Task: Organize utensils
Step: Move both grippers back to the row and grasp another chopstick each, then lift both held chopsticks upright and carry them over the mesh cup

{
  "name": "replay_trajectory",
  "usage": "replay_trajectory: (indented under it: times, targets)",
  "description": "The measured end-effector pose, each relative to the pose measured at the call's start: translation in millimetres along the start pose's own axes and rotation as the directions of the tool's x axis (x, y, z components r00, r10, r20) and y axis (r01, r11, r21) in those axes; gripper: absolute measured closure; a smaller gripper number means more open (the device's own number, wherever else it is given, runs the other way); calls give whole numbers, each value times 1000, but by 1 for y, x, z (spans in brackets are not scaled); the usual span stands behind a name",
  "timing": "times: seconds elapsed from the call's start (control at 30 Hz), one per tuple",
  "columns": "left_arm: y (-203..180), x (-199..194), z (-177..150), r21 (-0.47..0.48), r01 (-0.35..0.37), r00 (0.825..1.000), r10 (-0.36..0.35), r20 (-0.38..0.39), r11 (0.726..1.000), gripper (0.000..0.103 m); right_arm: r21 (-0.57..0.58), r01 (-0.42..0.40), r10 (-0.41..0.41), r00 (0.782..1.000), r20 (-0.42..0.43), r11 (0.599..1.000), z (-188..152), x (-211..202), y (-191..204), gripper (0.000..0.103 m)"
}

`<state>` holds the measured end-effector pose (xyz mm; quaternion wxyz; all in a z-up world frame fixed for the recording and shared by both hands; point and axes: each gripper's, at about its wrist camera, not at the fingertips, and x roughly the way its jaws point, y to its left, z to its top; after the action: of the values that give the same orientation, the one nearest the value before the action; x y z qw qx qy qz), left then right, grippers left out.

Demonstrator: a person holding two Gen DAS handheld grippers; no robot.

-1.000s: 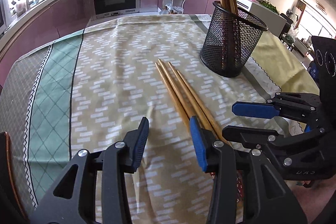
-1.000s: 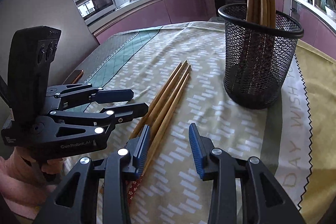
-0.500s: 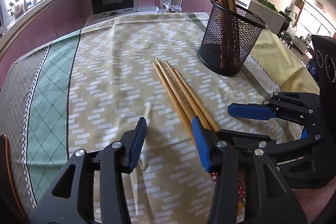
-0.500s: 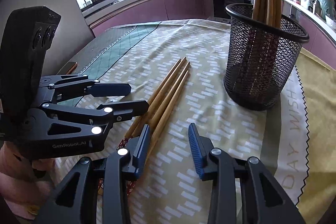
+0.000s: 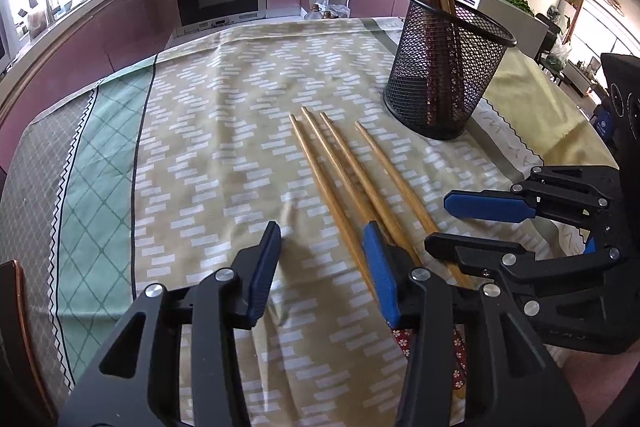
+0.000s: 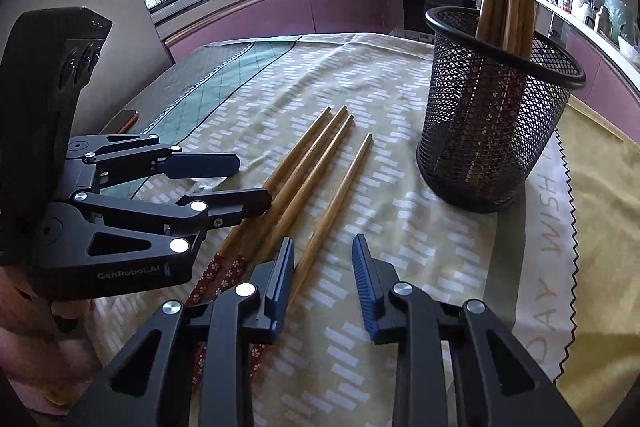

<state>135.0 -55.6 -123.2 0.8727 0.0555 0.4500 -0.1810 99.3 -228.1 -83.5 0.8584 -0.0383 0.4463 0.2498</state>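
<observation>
**Four chopsticks on cloth, one split off from the group; both grippers low beside them**

Loose chopsticks [image 5: 352,187] lie at centre frame in the left wrist view, tips toward the mesh holder [image 5: 444,67] at upper right. Three run close together; the fourth chopstick [image 6: 340,195] lies apart, on the holder's side (gap clearest in the right wrist view). Patterned red handle ends sit at the lower edge, partly under the gripper bodies.

Mesh holder stands upright on the tablecloth [image 5: 200,147], already holding several chopsticks that lean out over its rim.

Left gripper [image 5: 320,259]: jaws open, nothing between the pads, only bare cloth. Its right-hand finger [image 5: 380,275] overlaps the grouped three in the picture; contact cannot be told.

Right gripper [image 6: 322,279]: jaws have just been closing, but a gap remains and the pads press on nothing. The single chopstick passes just beside the left-hand finger [image 6: 280,283], not between the two.

The grippers sit side by side, near each other, at the handle ends.
</observation>
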Motion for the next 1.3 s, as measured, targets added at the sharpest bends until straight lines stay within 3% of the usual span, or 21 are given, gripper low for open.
replay_trajectory:
  times: [0.3,0.5,0.73,1.3]
  targets:
    - [0,9,10,3,-14,1000,14,-8,1000,69,5,22,-22,1000,3,1000,9,9,1,79]
    - [1,13,16,-19,-18,1000,18,-8,1000,86,55,11,-12,1000,11,998,11,11,-8,91]
    - [4,12,15,-68,2,1000,-2,-3,998,94,105,-16,14,1000,20,994,8,7,-17,96]
    - [7,-13,9,-100,48,998,-45,35,994,95,113,-97,88,993,83,989,4,-21,-24,97]
